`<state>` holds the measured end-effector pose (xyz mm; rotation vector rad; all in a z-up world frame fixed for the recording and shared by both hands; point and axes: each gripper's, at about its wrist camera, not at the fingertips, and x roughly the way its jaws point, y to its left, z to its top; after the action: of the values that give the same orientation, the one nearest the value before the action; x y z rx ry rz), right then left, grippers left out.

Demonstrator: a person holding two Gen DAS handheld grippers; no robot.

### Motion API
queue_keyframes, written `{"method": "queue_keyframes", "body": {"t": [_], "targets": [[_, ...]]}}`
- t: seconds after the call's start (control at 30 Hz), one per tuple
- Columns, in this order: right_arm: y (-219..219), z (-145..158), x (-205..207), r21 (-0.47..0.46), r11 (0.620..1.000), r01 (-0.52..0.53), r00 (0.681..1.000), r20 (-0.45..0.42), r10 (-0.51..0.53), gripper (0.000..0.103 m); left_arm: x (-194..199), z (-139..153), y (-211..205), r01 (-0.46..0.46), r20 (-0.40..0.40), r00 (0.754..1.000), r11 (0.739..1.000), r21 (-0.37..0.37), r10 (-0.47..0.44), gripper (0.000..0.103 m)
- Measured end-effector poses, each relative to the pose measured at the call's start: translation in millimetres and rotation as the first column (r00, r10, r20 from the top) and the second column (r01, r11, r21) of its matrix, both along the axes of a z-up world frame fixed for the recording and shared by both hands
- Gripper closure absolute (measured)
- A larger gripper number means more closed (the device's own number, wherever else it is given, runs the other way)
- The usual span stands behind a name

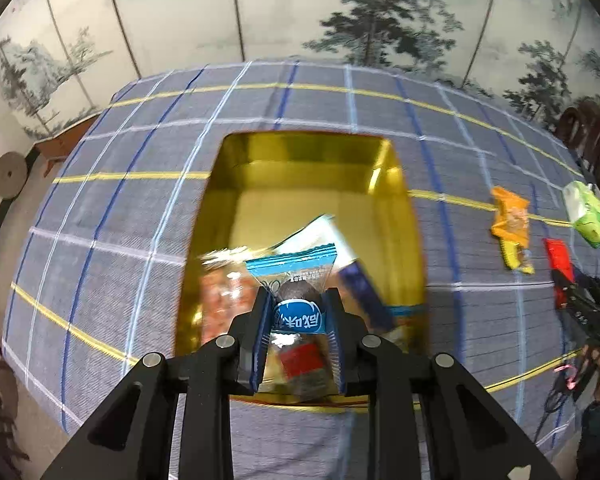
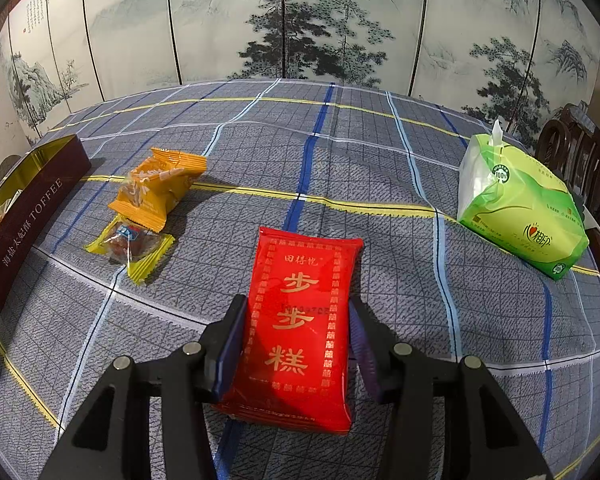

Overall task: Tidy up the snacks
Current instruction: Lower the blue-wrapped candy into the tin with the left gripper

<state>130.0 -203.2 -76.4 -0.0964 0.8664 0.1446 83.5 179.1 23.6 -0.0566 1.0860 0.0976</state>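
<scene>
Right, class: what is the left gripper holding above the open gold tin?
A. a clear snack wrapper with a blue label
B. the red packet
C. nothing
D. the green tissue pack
A: in the left wrist view the left gripper is shut on the blue-labelled wrapper over the gold tin, while the red packet sits between the right gripper fingers on the tablecloth.

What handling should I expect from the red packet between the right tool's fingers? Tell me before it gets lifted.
The red packet looks flat and glossy, so it may slip between the pads. Its film is creased and soft, so the free end will probably sag. It seems thin, so likely light; it should not roll.
</scene>
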Motion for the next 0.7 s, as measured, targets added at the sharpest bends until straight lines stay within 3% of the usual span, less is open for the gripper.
{"method": "queue_keyframes", "body": {"t": [0.3, 0.7], "targets": [[0, 0, 0, 0.000, 1.000, -0.001, 1.000, 0.000, 0.001, 0.052, -6, -25, 13, -0.019, -0.055, 0.998, 1.000, -0.003, 0.019, 0.080], [0, 0, 0, -0.001, 1.000, -0.001, 1.000, 0.001, 0.001, 0.053, -3, -31, 10, -0.016, -0.060, 0.998, 1.000, 0.015, 0.017, 0.074]]}}
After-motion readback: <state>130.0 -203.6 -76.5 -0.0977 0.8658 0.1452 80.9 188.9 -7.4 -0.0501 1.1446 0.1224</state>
